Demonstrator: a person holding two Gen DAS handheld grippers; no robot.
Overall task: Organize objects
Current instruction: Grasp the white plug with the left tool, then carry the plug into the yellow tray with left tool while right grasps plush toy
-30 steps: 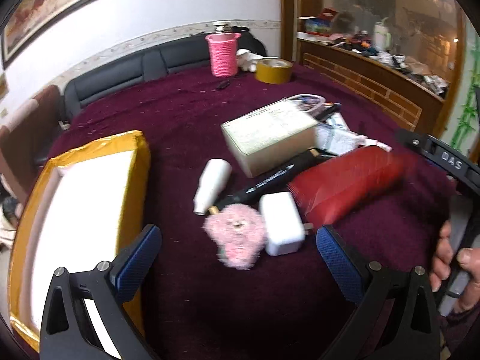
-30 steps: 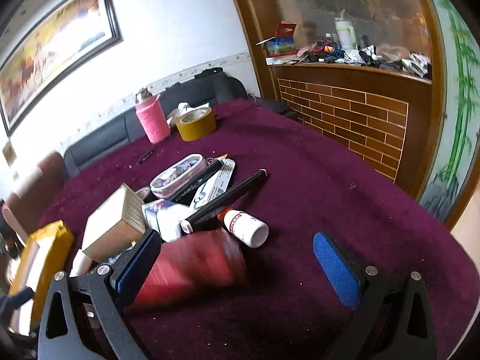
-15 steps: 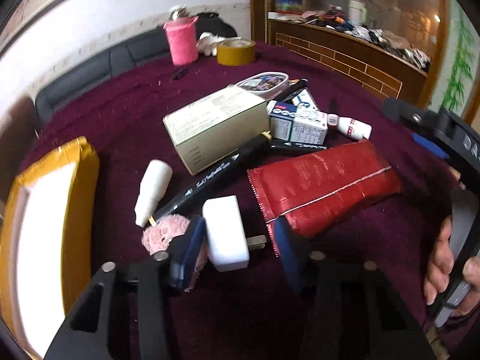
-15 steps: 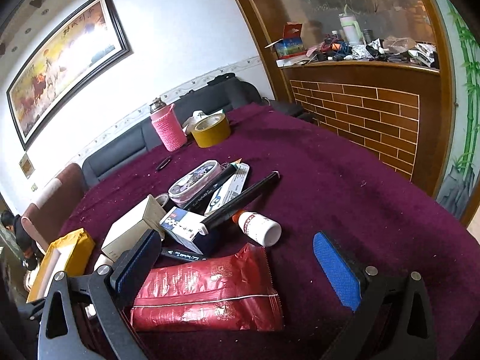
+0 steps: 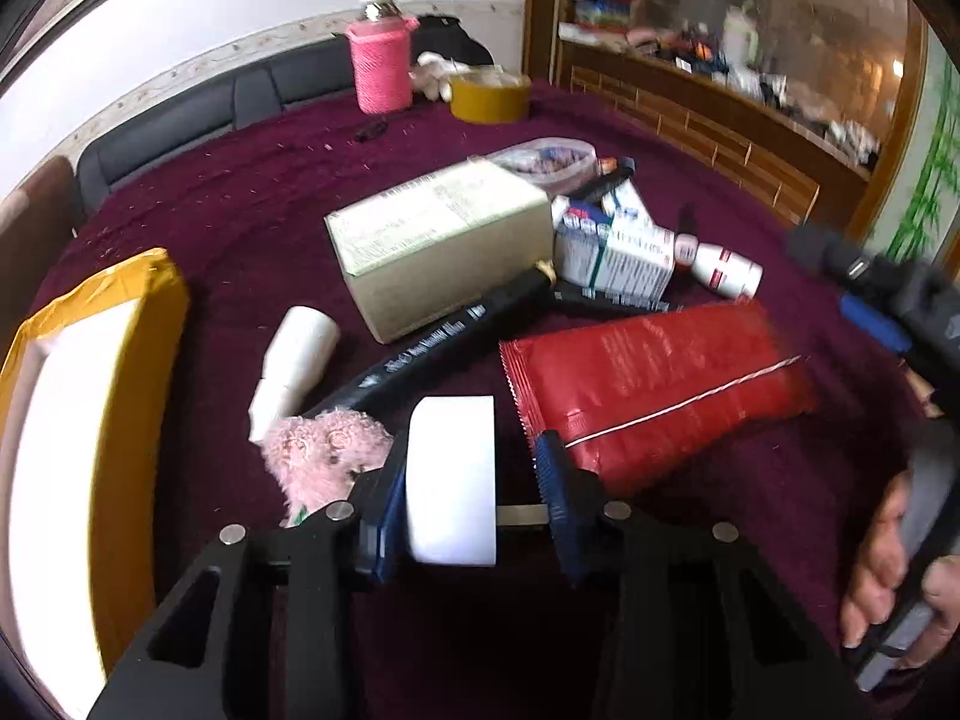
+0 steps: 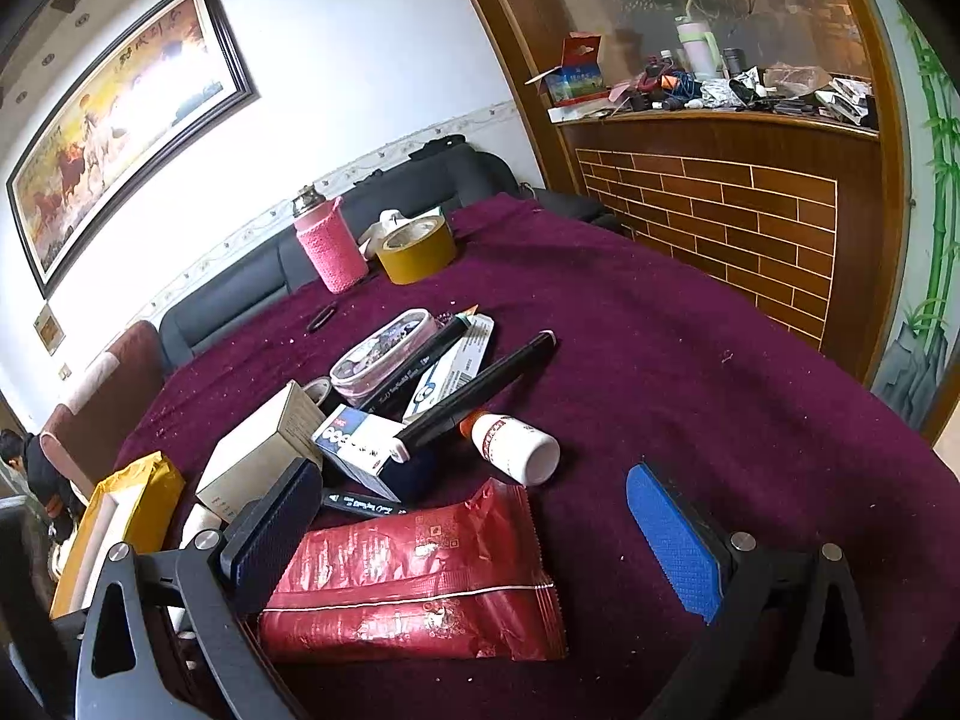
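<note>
A white charger plug [image 5: 450, 480] sits between the jaws of my left gripper [image 5: 468, 492], which are closing. The left pad lies against its side and its metal prongs reach the right pad. A pink plush [image 5: 324, 450] is just left of it, and a black marker [image 5: 444, 342] and a small white bottle [image 5: 294, 360] lie beyond. To the right is a red foil packet [image 5: 654, 384]. My right gripper [image 6: 468, 516] stands open above the red foil packet [image 6: 420, 582], holding nothing.
A yellow-taped open box [image 5: 138, 360] lies at the left. A pale carton [image 5: 432, 240], medicine boxes [image 5: 612, 252] and a white pill bottle [image 6: 516, 444] crowd the middle of the purple cloth. A pink-sleeved flask [image 5: 384, 66] and a tape roll [image 5: 489, 96] stand at the back. A hand [image 5: 888, 570] is at the right.
My left gripper came forward and down over the charger plug, and its jaws went from wide to close around it. The red packet, blurred before, now lies still. The right gripper stayed open.
</note>
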